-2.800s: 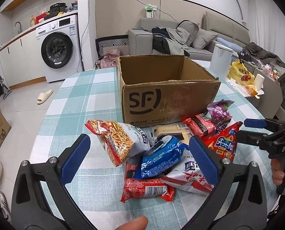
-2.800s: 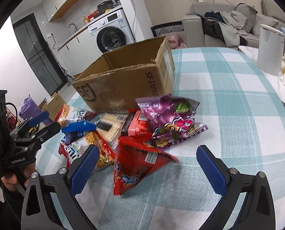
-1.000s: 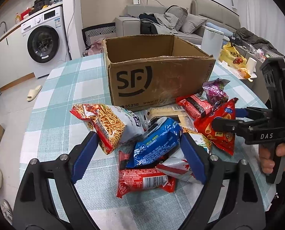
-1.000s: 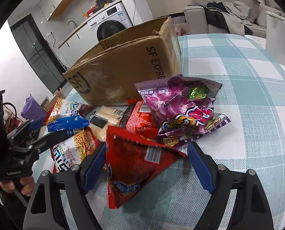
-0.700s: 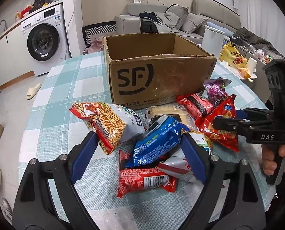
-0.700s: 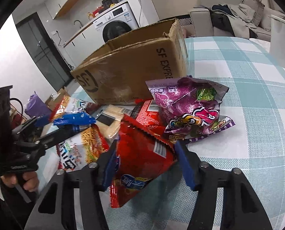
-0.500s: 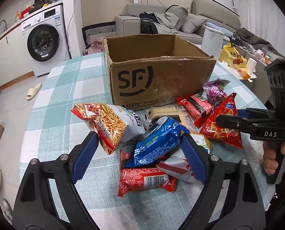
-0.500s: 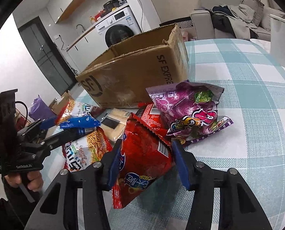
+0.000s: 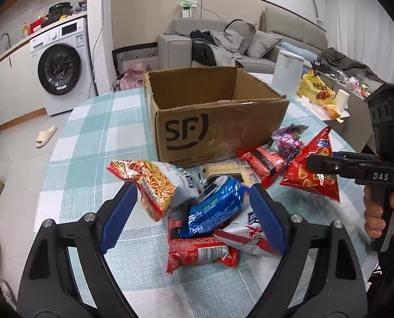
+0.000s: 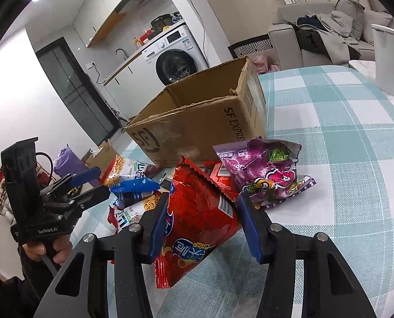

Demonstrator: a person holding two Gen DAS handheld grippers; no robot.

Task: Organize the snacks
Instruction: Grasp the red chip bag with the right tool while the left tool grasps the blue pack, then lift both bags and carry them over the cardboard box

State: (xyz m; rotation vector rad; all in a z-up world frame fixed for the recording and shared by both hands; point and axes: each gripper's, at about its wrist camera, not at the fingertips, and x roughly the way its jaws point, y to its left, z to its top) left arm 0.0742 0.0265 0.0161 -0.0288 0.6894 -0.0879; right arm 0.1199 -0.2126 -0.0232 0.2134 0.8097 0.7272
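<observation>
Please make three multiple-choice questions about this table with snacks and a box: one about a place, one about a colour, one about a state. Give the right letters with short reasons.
1. Where does the purple bag lie?
A. inside the box
B. on the table beside the box
C. on the floor

2. What colour is the bag in the right tool?
A. red
B. green
C. white

3. How does the left tool stand?
A. shut on the blue bag
B. shut on nothing
C. open above the pile

Key:
1 B: the purple bag lies on the checked table by the cardboard box.
2 A: the right tool clamps the red bag.
3 C: the left tool has wide jaws, nothing pressed.
</observation>
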